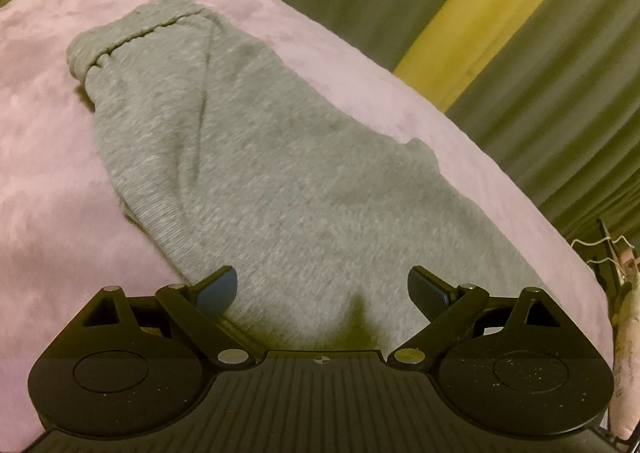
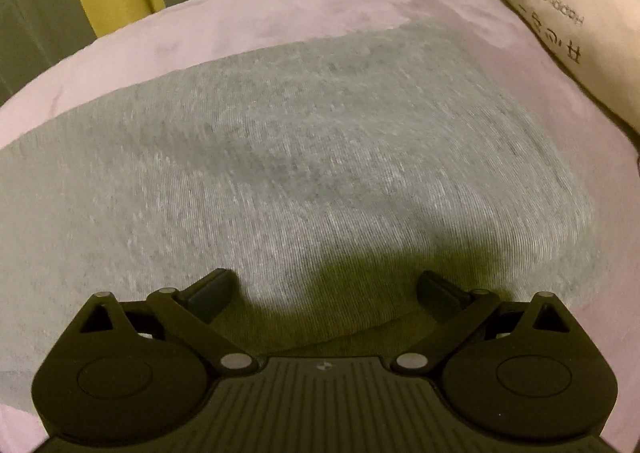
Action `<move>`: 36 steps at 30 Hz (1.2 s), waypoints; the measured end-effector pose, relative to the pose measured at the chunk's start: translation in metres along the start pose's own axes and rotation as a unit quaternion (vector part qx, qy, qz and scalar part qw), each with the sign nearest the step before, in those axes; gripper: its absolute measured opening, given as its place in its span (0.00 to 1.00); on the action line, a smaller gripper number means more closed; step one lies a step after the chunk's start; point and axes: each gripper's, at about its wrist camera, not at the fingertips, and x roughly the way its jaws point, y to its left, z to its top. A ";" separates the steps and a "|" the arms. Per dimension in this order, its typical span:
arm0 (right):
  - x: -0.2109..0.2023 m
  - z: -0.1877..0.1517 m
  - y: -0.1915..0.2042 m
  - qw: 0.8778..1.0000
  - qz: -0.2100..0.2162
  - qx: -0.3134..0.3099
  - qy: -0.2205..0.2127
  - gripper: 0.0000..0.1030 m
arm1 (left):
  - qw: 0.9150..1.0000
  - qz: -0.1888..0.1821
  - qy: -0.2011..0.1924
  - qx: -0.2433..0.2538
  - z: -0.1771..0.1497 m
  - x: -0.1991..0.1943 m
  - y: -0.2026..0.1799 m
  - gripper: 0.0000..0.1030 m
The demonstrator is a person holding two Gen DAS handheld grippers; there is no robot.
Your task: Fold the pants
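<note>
Here | grey sweatpants (image 1: 256,181) lie flat along the pink blanket's (image 1: 48,157) far edge for folding | left gripper (image 1: 322,289) wide, empty | right gripper (image 2: 326,289) wide, hovering.

the pants (image 1: 256,173) are grey knit sweatpants with a fine ribbed weave, lying flat on a pink plush cover. in the left wrist view they stretch away as a long shape, narrowing toward the far end, where a gathered, elasticated band (image 1: 132,33) is bunched and slightly rumpled. a long crease runs lengthwise along the fabric near that end. in the right wrist view the grey cloth (image 2: 304,157) spreads wide and mostly smooth, its far edge straight against the pink, its near right corner rounded.
</note>
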 end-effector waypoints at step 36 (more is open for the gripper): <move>-0.048 -0.066 -0.096 0.949 0.166 0.256 -0.082 0.02 | 0.999 0.013 0.030 0.018 -0.002 0.009 -0.003 0.93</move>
